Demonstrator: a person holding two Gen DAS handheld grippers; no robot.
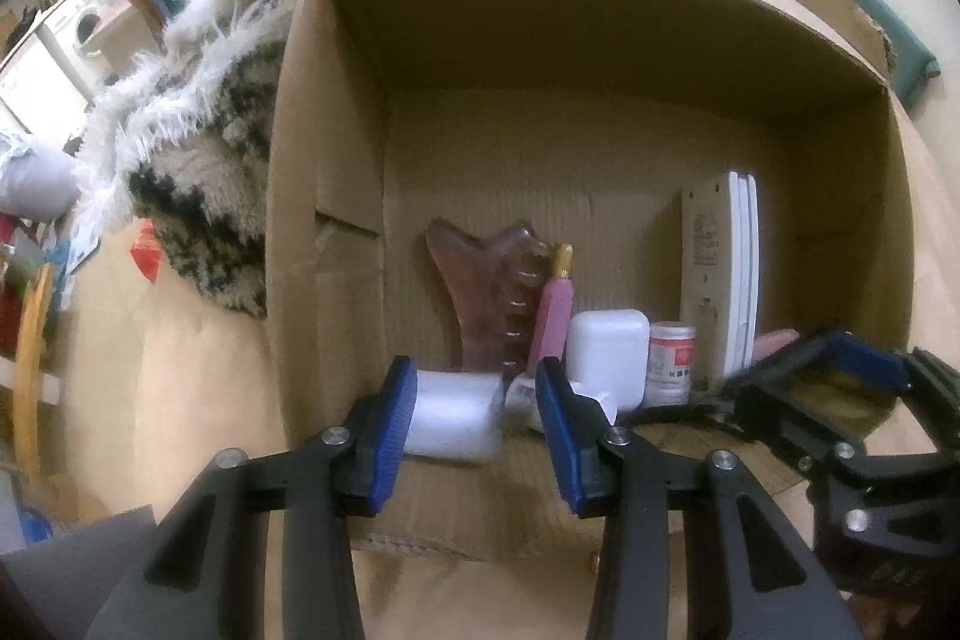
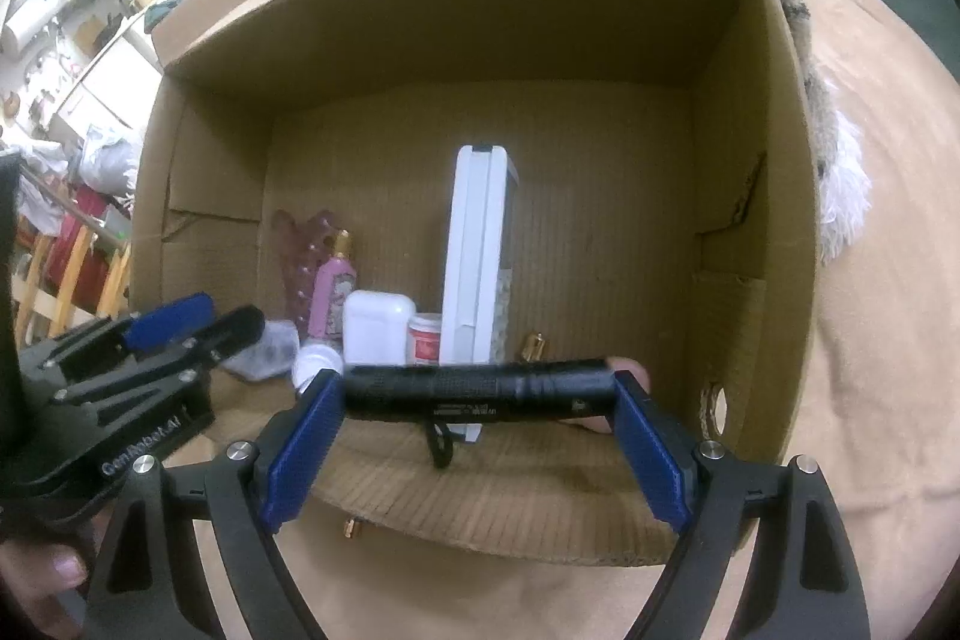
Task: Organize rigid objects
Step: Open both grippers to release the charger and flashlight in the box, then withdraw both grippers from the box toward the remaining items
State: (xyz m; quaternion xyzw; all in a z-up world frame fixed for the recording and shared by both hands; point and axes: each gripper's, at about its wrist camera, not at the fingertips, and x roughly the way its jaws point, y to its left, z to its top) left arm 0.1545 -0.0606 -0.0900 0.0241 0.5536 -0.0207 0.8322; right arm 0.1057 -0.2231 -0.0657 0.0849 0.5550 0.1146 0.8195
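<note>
Inside the cardboard box [image 1: 336,232], which lies on its side with the open mouth toward both cameras, small things stand in a row near the front. At 9 o'clock of the row the left hand-held gripper [image 1: 474,421] has its blue pads spread partway, and a white roll [image 1: 456,421] sits between them. The roll touches the left pad, but a gap shows by the right pad, so I cannot tell if it is really held. Just behind it, at 12 o'clock, lies a reddish comb-shaped tool [image 1: 492,292]. Next comes a pink bottle [image 1: 552,310] with a gold cap, then a white case [image 1: 607,355], then a small red-and-white jar [image 1: 672,361]. A tall white remote [image 1: 720,274] stands upright beside the jar. At 3 o'clock the right hand-held gripper [image 2: 477,427] is opened wide and grips a black flashlight [image 2: 480,391] by its two ends. The flashlight lies sideways, just in front of the remote [image 2: 477,250]. A brown cloth [image 2: 888,280] lies under the box.
</note>
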